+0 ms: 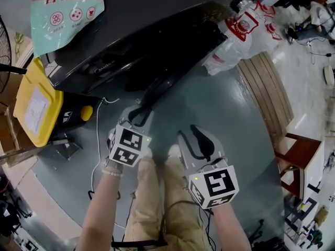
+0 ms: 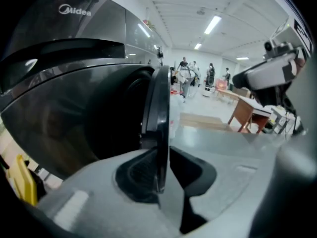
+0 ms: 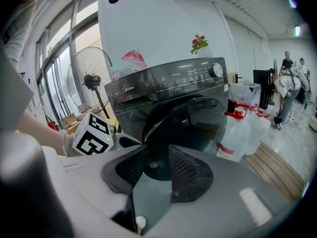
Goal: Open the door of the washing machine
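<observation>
Black and glossy, the washing machine [image 1: 157,14] stands before me with its door [image 2: 157,108] swung partly out from the drum opening. My left claw [image 2: 163,167] pinches the door's rim edge-on. My right claw [image 3: 158,165] hangs beside it, spread with nothing gripped, aimed at the machine's front.

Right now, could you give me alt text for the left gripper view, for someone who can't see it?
The left gripper clamps the edge of the door, which stands ajar from a dark grey washer filling the left. Far off, people stand in the bright background.
</observation>
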The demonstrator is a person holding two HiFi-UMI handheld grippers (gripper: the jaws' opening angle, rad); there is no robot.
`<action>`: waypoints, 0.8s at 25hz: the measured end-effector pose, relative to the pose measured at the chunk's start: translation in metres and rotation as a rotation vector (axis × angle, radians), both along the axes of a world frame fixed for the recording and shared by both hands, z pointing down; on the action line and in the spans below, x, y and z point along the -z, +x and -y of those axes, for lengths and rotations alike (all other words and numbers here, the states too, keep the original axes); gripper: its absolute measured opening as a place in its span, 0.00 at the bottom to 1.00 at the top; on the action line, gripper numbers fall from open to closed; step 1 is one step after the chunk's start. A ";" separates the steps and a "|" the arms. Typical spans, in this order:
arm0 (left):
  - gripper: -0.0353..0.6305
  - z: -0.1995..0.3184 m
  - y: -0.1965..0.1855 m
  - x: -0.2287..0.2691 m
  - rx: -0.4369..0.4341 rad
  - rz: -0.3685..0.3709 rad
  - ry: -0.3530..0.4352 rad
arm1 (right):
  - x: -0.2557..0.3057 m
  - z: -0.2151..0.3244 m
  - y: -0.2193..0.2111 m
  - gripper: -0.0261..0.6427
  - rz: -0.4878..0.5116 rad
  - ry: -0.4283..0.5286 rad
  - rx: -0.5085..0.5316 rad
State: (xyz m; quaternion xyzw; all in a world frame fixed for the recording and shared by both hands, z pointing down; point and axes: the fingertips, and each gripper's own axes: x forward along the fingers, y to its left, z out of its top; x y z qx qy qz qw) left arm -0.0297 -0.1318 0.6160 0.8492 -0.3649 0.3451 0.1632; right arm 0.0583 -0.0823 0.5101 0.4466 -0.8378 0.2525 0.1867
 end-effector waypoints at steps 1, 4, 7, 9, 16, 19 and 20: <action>0.15 -0.003 0.003 0.003 -0.004 -0.012 -0.006 | 0.001 0.000 0.000 0.22 -0.003 -0.002 -0.004; 0.15 -0.014 0.010 0.014 -0.021 -0.043 -0.022 | 0.003 0.001 0.001 0.22 -0.011 -0.014 -0.023; 0.12 -0.024 0.013 0.026 -0.035 -0.076 -0.033 | 0.005 0.006 -0.001 0.22 -0.020 -0.020 -0.045; 0.08 -0.027 0.012 0.037 -0.035 -0.096 -0.034 | 0.007 0.011 -0.001 0.25 -0.027 -0.027 -0.061; 0.05 -0.031 0.001 0.081 -0.038 -0.132 0.002 | -0.006 0.033 -0.002 0.31 -0.038 -0.083 -0.131; 0.04 -0.032 -0.009 0.099 -0.023 -0.145 0.018 | -0.015 0.042 -0.006 0.31 -0.038 -0.120 -0.159; 0.04 -0.032 -0.013 0.104 -0.015 -0.150 0.021 | -0.019 0.045 -0.007 0.31 -0.039 -0.133 -0.168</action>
